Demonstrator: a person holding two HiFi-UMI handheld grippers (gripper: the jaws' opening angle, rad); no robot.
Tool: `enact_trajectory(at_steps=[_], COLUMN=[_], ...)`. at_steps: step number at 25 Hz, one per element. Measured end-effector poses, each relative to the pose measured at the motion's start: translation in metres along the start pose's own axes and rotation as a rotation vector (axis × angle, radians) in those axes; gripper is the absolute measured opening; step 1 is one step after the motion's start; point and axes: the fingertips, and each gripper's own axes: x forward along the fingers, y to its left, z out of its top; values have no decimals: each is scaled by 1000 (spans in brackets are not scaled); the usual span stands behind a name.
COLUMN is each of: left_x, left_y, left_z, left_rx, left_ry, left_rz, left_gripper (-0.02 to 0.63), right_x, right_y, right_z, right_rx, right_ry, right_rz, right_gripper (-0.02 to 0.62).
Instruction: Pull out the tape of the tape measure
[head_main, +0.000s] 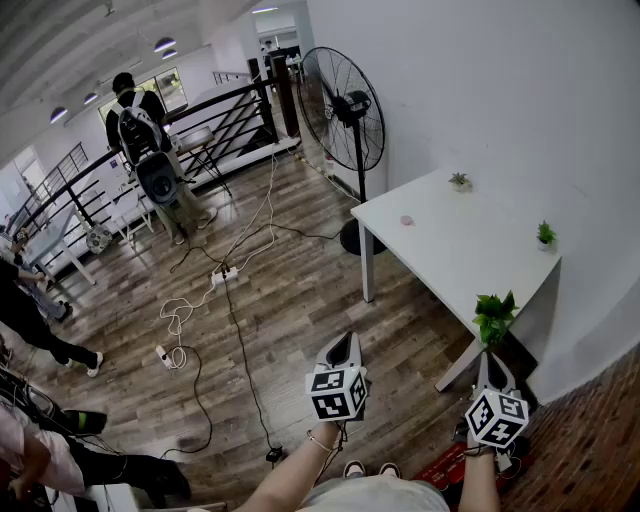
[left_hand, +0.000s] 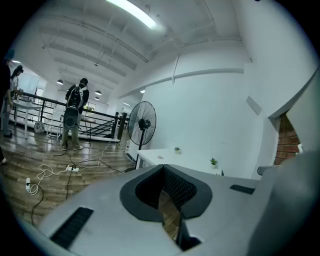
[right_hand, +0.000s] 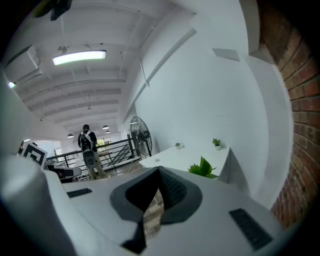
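The white rectangular table (head_main: 470, 250) fills one to three o'clock against the white wall, and its near corner is just ahead of the right gripper (head_main: 492, 368). Open wooden floor (head_main: 300, 300) strewn with cables (head_main: 240, 340) spreads from nine to twelve. The left gripper (head_main: 347, 342) hangs over that floor, its fingers pressed together and empty. The right gripper's fingers are likewise closed on nothing. A small pinkish object (head_main: 407, 220) lies on the table at one o'clock, well apart from both grippers and too small to confirm as the tape measure. Whether the right fingertips touch the leafy green potted plant (head_main: 493, 316) cannot be told.
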Motion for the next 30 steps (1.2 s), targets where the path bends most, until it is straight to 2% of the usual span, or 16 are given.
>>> enact_trajectory(at_steps=[10, 22, 24, 26, 30], left_x=[1, -1, -2, -4, -4], left_y=[14, 3, 6, 9, 18], left_z=[3, 21, 25, 27, 30], left_rx=[-18, 112, 112, 105, 92], left_ry=[-18, -50, -53, -54, -64], left_rz=[17, -62, -66, -70, -67], left_gripper=[9, 15, 49, 98, 141], right_x=[1, 5, 4, 4, 6], right_y=[5, 20, 24, 29, 34], right_z=[0, 3, 5, 7, 8], right_rx=[-15, 0, -1, -2, -15], right_ry=[-9, -58, -61, -64, -68], right_rz=[4, 4, 7, 13, 10], right_gripper=[0, 2, 17, 72, 104])
